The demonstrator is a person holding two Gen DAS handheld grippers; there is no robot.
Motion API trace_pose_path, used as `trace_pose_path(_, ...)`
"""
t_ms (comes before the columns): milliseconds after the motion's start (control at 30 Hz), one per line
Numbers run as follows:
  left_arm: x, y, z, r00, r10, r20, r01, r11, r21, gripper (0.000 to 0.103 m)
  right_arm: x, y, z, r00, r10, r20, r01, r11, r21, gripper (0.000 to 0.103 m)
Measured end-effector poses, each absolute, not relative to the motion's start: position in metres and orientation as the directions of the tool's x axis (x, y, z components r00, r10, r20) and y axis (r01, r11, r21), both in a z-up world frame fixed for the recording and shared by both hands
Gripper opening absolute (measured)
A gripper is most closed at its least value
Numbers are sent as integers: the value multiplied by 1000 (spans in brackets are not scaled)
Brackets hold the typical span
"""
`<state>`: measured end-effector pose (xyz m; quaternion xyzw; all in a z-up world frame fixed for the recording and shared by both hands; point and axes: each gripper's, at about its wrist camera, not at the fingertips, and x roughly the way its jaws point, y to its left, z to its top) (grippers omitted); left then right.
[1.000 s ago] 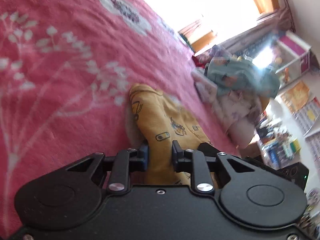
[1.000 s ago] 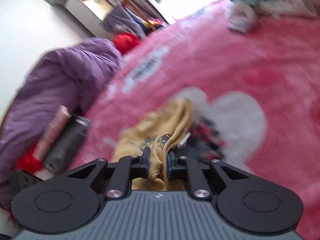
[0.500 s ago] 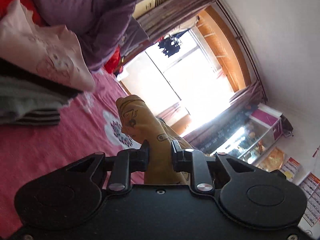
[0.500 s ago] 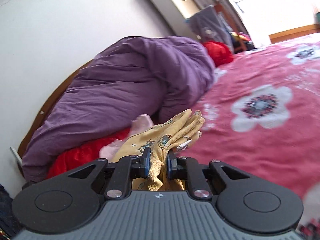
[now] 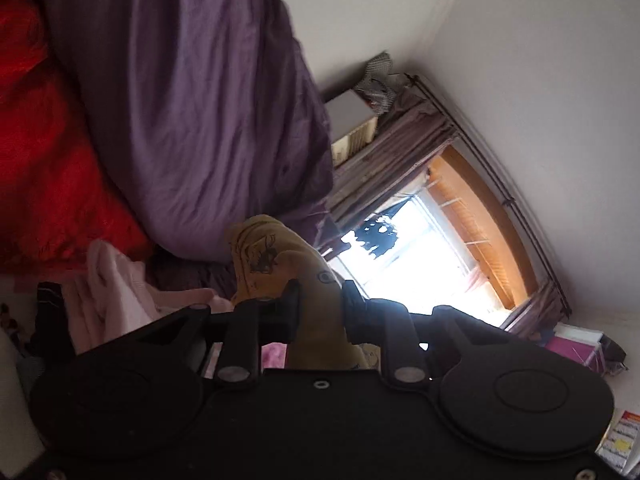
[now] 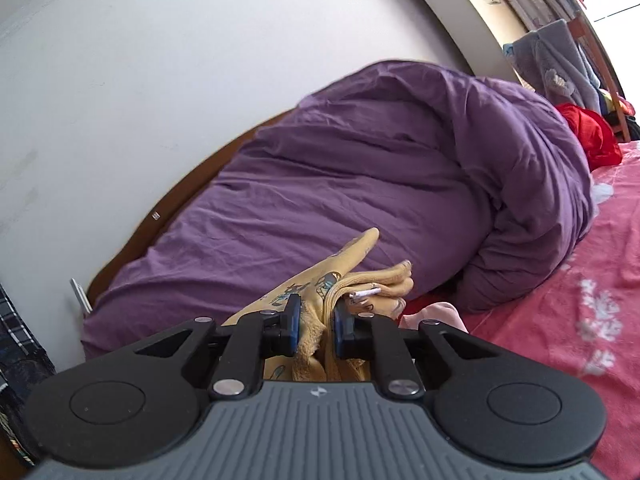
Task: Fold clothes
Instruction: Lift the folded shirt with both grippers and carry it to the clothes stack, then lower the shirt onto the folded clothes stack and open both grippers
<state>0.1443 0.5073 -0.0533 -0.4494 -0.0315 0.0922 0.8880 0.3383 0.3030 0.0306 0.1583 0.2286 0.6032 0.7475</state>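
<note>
A yellow printed garment [image 5: 276, 256] is bunched between the jaws of my left gripper [image 5: 318, 300], which is shut on it and held up off the bed. The same yellow garment [image 6: 360, 276], folded into layers with a small white tag showing, is clamped in my right gripper [image 6: 316, 322], also shut on it. Both grippers point roughly level toward the head of the bed. The rest of the garment hangs below the jaws, out of sight.
A large purple duvet [image 6: 380, 168] is heaped against the white wall. Red fabric [image 5: 48, 152] and pale pink clothes [image 5: 116, 284] lie below it. The pink flowered bedspread [image 6: 592, 304] stretches to the right. A bright window [image 5: 420, 248] with curtains and a white air conditioner [image 6: 472, 4] stand behind.
Both grippers have lifted the yellow garment off the pink bedspread and swung round toward the purple duvet and wall. Their grip on the cloth is unchanged.
</note>
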Motion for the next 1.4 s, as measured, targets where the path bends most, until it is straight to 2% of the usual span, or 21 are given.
trace_pose_path(33, 156, 512, -66, 970, 216, -112, -217, 565, -796, 20, 346, 315, 16, 179, 966, -185, -823, 250, 511, 17)
trace_pose_path(67, 167, 513, -79, 953, 228, -202, -297, 554, -778, 20, 355, 329, -6, 193, 946, -262, -799, 306, 517, 17)
trace_pose_path(100, 178, 512, -92, 928, 226, -297, -373, 549, -748, 22, 365, 346, -32, 203, 896, -394, -769, 395, 502, 17)
trace_pose_path(133, 184, 511, -99, 913, 224, -341, -407, 546, -732, 22, 370, 356, -56, 218, 843, -492, -753, 466, 465, 18)
trace_pose_path(267, 179, 504, -79, 918, 241, -314, -395, 614, -683, 23, 368, 342, -58, 237, 884, -402, -720, 438, 538, 21)
trace_pose_path(433, 165, 502, -72, 915, 268, -300, -403, 605, -687, 27, 358, 319, -38, 291, 864, -411, -731, 478, 486, 32)
trace_pose_path(467, 161, 501, -67, 912, 286, -295, -411, 611, -677, 35, 355, 310, -36, 296, 863, -410, -729, 482, 487, 36)
trace_pose_path(500, 157, 497, -62, 909, 302, -287, -416, 618, -667, 50, 352, 298, -35, 301, 860, -412, -726, 487, 485, 38)
trace_pose_path(567, 155, 492, -56, 909, 310, -279, -415, 623, -663, 58, 344, 276, -32, 312, 844, -437, -710, 512, 483, 46)
trace_pose_path(700, 154, 476, -45, 917, 281, -283, -399, 658, -639, 64, 325, 231, -20, 363, 780, -509, -700, 589, 404, 52)
trace_pose_path(833, 152, 441, -24, 933, 214, -290, -350, 732, -585, 69, 286, 167, 5, 422, 692, -585, -683, 667, 297, 59)
trace_pose_path(933, 150, 399, -5, 951, 133, -277, -271, 788, -552, 75, 252, 98, 19, 519, 608, -601, -614, 754, 233, 78)
trace_pose_path(1067, 139, 330, 15, 962, 13, -274, -160, 837, -522, 79, 213, 7, 23, 614, 471, -633, -504, 852, 144, 82)
trace_pose_path(1267, 121, 213, 32, 938, -170, -302, 43, 922, -385, 83, 160, -114, 10, 676, 336, -656, -331, 934, 136, 92)
trace_pose_path(1400, 103, 154, 31, 914, -257, -313, 126, 915, -384, 85, 131, -170, 3, 706, 287, -648, -269, 954, 130, 95)
